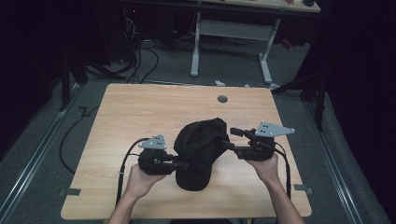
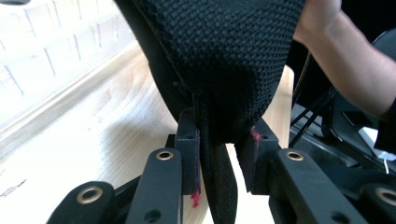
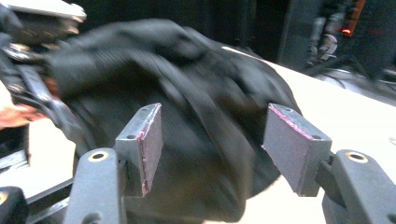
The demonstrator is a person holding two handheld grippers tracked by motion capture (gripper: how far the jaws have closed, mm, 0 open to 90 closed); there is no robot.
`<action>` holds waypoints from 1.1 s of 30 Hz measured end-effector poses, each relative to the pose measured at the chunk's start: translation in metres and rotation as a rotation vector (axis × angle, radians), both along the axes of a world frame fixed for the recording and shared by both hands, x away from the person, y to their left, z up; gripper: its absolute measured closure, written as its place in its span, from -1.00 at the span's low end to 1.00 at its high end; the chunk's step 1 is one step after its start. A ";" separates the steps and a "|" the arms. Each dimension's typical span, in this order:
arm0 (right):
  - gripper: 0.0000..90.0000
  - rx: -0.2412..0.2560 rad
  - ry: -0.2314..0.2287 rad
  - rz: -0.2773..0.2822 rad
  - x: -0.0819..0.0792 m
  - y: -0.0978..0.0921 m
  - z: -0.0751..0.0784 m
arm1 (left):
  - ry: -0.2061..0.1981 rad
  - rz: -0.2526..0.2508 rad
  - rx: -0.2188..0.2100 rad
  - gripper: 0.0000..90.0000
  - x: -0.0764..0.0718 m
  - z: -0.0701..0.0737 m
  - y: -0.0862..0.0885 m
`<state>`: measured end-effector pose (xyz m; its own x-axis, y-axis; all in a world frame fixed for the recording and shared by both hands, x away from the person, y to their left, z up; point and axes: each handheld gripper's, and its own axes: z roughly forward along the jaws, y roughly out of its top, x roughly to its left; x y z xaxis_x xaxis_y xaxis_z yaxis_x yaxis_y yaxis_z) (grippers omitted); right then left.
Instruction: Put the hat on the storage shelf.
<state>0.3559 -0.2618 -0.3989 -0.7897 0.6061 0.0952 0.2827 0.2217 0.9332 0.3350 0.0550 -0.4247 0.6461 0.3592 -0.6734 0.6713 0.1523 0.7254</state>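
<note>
Looking down from the high view, you have a black cap (image 1: pixel 200 149) lying slightly toward 6 o'clock from the middle of the wooden table (image 1: pixel 140 112), with your two hands coming in from the bottom edge on either side of it. Your left gripper (image 1: pixel 183 164) meets the cap from 9 o'clock, and in the left gripper view its jaws are pressed together on a thin fold of the black woven fabric (image 2: pixel 224 56), which bulges upward and blocks most of what lies beyond; how much of the fold sits between the pads is hard to judge because the cloth is as dark as the jaws. Your right gripper (image 1: pixel 228 139) comes at the cap from 3 o'clock, and in the right gripper view its jaws stand wide apart with the cap (image 3: pixel 187 116) showing between them and beyond; the frame is blurred, so you cannot tell whether either pad touches the fabric. From above, the cap's shape is also hard to read: crown and brim merge into one dark mass, and the jaw tips of both grippers disappear against it. A small grey disc (image 1: pixel 222 99) sits in the tabletop at 12 o'clock, well apart from the cap. The room beyond the table is dim, with a desk frame (image 1: pixel 231 32) at the far side cut off by the top edge.
</note>
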 end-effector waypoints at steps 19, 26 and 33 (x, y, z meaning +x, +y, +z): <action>-0.06 -0.283 0.257 -0.407 0.005 -0.032 -0.121 | -0.107 0.151 -0.053 0.60 0.008 0.025 0.028; -0.16 -0.341 0.247 -0.476 0.007 -0.034 -0.132 | -0.139 0.192 -0.052 0.60 0.015 0.032 0.024; -0.16 -0.342 0.248 -0.479 0.007 -0.034 -0.132 | -0.165 0.234 -0.060 0.60 0.021 0.034 0.019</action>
<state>0.3627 -0.2958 -0.5308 -0.4029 0.9150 -0.0208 0.6228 0.2908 0.7263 0.3562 0.0736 -0.3905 0.6530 0.4742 -0.5906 0.4864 0.3352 0.8069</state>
